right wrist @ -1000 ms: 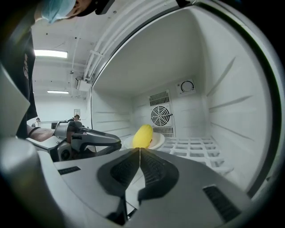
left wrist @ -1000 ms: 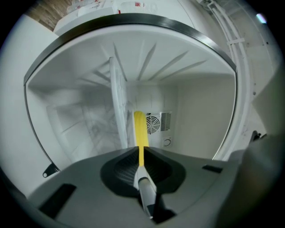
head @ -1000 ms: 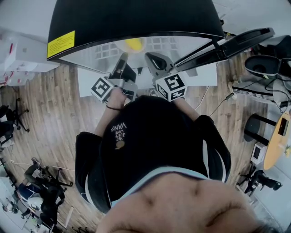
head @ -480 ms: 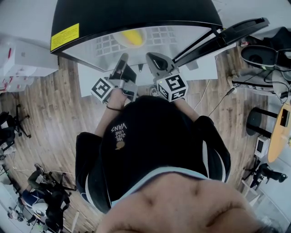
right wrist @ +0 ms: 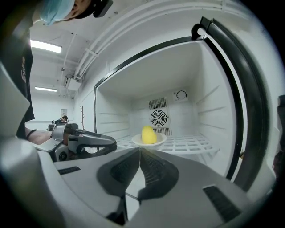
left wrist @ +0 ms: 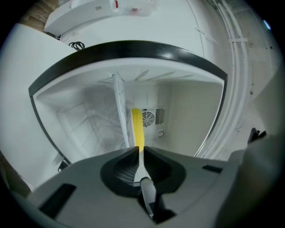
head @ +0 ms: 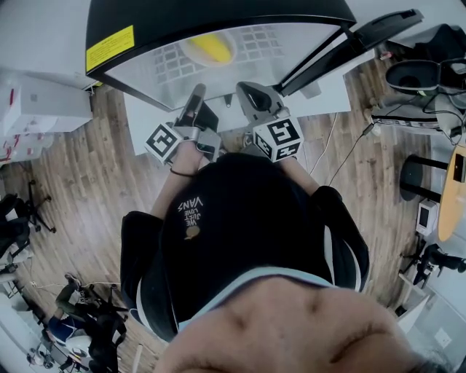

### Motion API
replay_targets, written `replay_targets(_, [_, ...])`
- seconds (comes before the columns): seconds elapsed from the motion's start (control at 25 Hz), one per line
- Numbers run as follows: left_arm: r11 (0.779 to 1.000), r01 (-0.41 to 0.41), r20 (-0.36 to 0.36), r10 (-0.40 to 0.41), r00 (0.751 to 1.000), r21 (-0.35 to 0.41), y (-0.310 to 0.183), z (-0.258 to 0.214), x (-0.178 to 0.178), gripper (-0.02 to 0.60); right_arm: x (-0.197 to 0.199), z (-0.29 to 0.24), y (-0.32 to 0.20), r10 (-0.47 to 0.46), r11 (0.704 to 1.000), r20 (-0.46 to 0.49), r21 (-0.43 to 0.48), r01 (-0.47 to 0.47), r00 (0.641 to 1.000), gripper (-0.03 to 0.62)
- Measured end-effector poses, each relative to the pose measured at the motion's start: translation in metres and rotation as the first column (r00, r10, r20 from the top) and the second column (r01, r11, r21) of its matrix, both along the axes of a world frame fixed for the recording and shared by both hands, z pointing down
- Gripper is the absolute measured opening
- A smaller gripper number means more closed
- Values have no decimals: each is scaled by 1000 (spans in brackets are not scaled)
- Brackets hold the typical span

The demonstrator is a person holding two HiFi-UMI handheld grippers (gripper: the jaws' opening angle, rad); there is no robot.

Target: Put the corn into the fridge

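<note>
The yellow corn point(head: 210, 48) lies on a small white plate point(head: 191, 57) on the wire shelf point(right wrist: 191, 144) inside the open fridge point(head: 218, 14). In the right gripper view the corn point(right wrist: 148, 134) sits on the plate point(right wrist: 150, 141) in front of the rear fan vent. The left gripper view shows the corn point(left wrist: 137, 127) as a yellow strip past the jaw tips. My left gripper point(head: 195, 98) and right gripper point(head: 247, 91) hang side by side just outside the fridge opening. Both are shut with nothing between their jaws. The left gripper point(right wrist: 84, 141) also shows at the left of the right gripper view.
The fridge door point(head: 364, 40) stands swung open to the right. White boxes point(head: 36, 102) stand on the wooden floor at the left. A cable point(head: 328, 153) and chairs point(head: 415, 73) are at the right. A person point(head: 80, 328) sits far behind at the lower left.
The head view has shifted, so more of the fridge interior and the corn on its plate shows. Both grippers stay shut in about the same place.
</note>
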State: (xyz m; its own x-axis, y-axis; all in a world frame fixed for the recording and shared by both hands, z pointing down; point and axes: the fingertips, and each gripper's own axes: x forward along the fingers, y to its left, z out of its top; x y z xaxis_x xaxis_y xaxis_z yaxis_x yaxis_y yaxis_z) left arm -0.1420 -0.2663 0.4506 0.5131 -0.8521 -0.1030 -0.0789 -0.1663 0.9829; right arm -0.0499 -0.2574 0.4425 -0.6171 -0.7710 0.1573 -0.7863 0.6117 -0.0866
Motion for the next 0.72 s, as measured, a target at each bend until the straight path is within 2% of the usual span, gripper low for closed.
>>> replay_targets(0.32, [999, -35, 35, 34, 999, 13, 10, 3, -5, 40, 2, 3, 14, 50, 999, 7, -1, -50, 999, 12])
replay_targets(0.72, [999, -12, 44, 10, 999, 34, 17, -4, 2, 40, 14, -1, 24, 33, 999, 8, 15, -33, 999, 12])
